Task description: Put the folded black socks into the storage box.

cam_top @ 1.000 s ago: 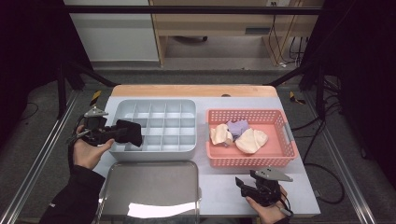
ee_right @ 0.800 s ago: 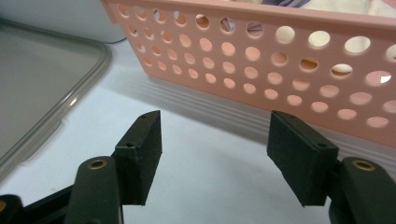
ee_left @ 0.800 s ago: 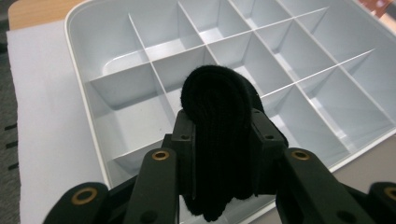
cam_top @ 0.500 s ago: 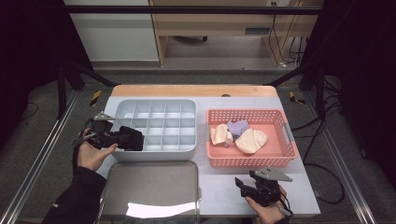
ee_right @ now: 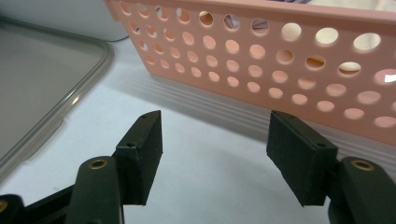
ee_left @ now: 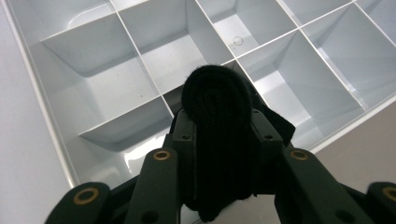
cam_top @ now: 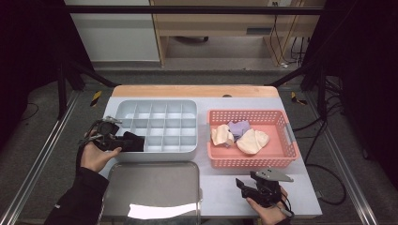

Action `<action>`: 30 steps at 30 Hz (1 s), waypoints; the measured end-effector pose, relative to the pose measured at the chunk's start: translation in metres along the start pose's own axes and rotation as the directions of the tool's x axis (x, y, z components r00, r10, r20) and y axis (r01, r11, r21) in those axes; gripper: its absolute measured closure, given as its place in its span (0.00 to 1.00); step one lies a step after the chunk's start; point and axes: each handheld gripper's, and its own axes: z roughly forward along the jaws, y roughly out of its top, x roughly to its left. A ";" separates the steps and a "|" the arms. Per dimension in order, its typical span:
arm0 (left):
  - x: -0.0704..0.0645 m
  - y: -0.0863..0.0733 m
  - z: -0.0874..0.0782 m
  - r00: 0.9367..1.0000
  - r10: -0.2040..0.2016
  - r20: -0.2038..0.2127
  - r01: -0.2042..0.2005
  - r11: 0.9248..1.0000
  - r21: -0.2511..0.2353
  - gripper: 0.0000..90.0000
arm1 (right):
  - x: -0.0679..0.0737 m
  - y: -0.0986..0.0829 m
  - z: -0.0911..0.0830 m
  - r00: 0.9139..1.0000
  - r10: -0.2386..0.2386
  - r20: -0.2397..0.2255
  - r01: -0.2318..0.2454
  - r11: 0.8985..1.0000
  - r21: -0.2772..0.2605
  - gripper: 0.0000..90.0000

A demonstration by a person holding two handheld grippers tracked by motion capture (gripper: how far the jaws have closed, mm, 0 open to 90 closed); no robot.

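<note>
My left gripper [cam_top: 133, 142] is shut on a rolled black sock [cam_top: 133, 141] and holds it over the front left corner of the grey divided organizer box [cam_top: 159, 117]. In the left gripper view the black sock [ee_left: 216, 100] sits between the two jaws above the white compartments [ee_left: 116, 88]. My right gripper [cam_top: 241, 184] rests low on the table in front of the pink basket [cam_top: 281, 159]. The right gripper [ee_right: 212, 140] stands open with nothing between its jaws, facing the basket wall [ee_right: 261, 60]. The basket holds two cream socks [cam_top: 252, 140] and a purple one [cam_top: 238, 127].
A grey lid [cam_top: 155, 187] lies flat at the front of the table, and its edge [ee_right: 70, 70] appears at the left in the right gripper view. The table's wooden back edge [cam_top: 192, 90] runs behind the box and basket.
My left gripper has carried the black sock to the right and a little toward the person, from the box's left side to its front left corner. The right gripper has stayed in place.
</note>
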 end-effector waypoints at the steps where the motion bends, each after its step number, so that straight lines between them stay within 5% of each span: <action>1: -0.001 0.000 0.001 1.000 -0.001 0.000 0.001 1.000 0.006 0.76 | 0.000 0.000 0.000 1.000 -0.001 -0.001 0.001 1.000 0.000 0.41; 11: -0.017 0.003 0.025 0.999 0.033 -0.004 -0.033 0.998 0.050 0.76 | 0.001 0.000 0.001 1.000 0.000 -0.006 0.000 1.000 0.007 0.41; 16: -0.011 0.000 0.033 1.000 -0.006 0.017 0.005 0.999 0.038 0.76 | 0.001 -0.001 0.001 1.000 -0.004 -0.007 0.004 1.000 0.010 0.41; 25: -0.005 -0.006 0.022 0.997 -0.033 0.067 0.037 0.997 -0.065 0.60 | 0.001 -0.001 0.002 1.000 -0.007 -0.010 0.007 1.000 0.013 0.41; 26: -0.004 -0.007 0.014 0.997 -0.024 0.068 0.031 0.993 -0.110 0.58 | 0.001 -0.001 0.002 1.000 -0.006 -0.010 0.006 1.000 0.013 0.41; 30: -0.002 -0.011 0.010 0.997 -0.047 0.068 0.056 0.988 -0.146 0.71 | 0.002 -0.001 0.002 1.000 -0.010 -0.010 0.010 1.000 0.014 0.41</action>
